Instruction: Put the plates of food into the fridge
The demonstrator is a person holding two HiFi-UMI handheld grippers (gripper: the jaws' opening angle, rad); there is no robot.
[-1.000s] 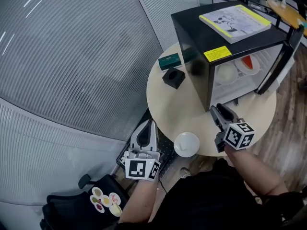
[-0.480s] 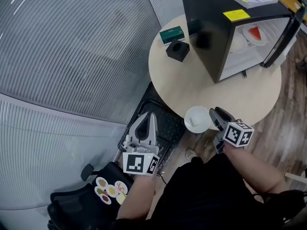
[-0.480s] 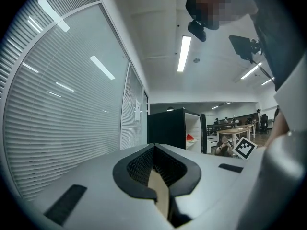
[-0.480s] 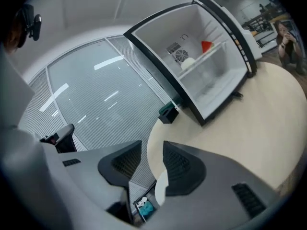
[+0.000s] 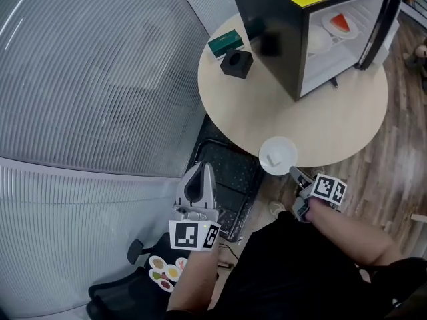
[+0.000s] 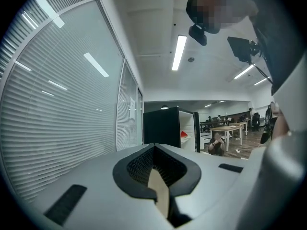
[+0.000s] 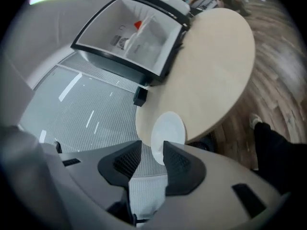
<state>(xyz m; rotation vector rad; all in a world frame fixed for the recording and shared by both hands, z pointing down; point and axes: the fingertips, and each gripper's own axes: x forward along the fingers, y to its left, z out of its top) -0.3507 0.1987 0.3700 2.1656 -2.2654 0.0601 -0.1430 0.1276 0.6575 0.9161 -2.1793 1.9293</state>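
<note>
Slatted blinds fill the left side of the room, and wood flooring runs along the right. Nearest, low on the left and off the desk, the left gripper is clenched, its tips together with nothing between them. To its right, the right gripper sits just below the near edge of the round desk. It is released, with its jaws apart. In the right gripper view, the near rim of a white plate shows in the gap between the jaws, and neither pad presses on it. That plate rests at the near edge of the desk, hanging a little over it, just beside the gripper's tips. What lies on it is too small to tell.

Farther back on the left of the desk stands a black box, with a green box just beyond it. On the far right of the desk stands a black fridge with its door swung open. Inside it are 2 plates, a white one and beside it one with red food.
</note>
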